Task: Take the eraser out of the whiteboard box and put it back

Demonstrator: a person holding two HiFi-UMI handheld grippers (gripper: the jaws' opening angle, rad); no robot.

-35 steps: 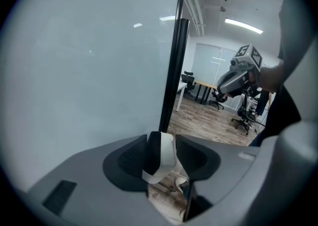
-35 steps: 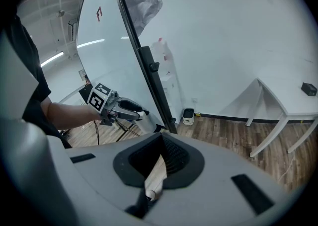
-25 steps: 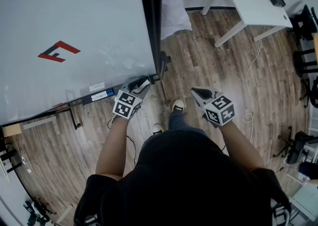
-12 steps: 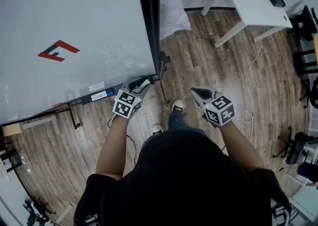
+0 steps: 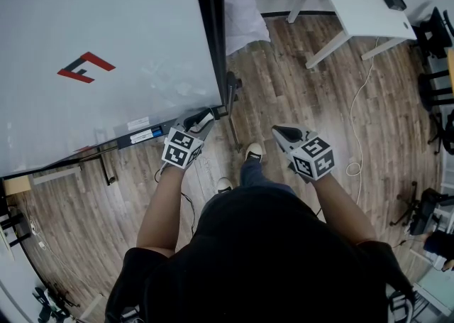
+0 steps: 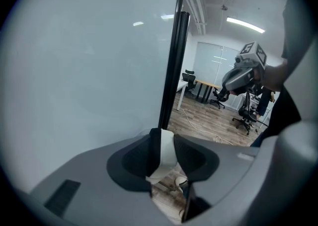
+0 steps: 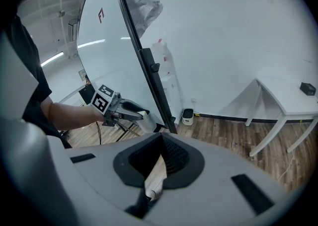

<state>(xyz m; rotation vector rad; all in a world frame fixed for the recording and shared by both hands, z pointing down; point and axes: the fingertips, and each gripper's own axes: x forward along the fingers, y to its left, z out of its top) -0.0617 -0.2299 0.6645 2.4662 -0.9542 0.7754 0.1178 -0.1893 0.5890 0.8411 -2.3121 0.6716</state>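
The white block-shaped eraser (image 6: 166, 151) sits between the jaws of the left tool (image 6: 166, 143). These jaws have just been closing and now stand fairly wide, with the black pads lying against both sides of the eraser, so I judge that it is gripped. In the head view this tool is at the centre left of the frame. Its tip is at the lower right corner of the large white whiteboard (image 5: 106, 52), at the right end of the dark narrow whiteboard box (image 5: 135, 137) and beside the black frame post (image 5: 211, 30). Whether the eraser rests in the box or is already lifted out, I cannot tell. The right tool (image 7: 160, 156) hangs at the centre right of the head view, over the brown wooden floor (image 5: 298, 87). Its jaws are together at the tips and hold nothing. The eraser is probably light and stiff enough to keep its shape, perhaps a little soft on the wiping face, and not fragile. Its smooth sides may slip, so the best hold is across the short width near the middle, with moderate pressure and the block kept level for putting it back.
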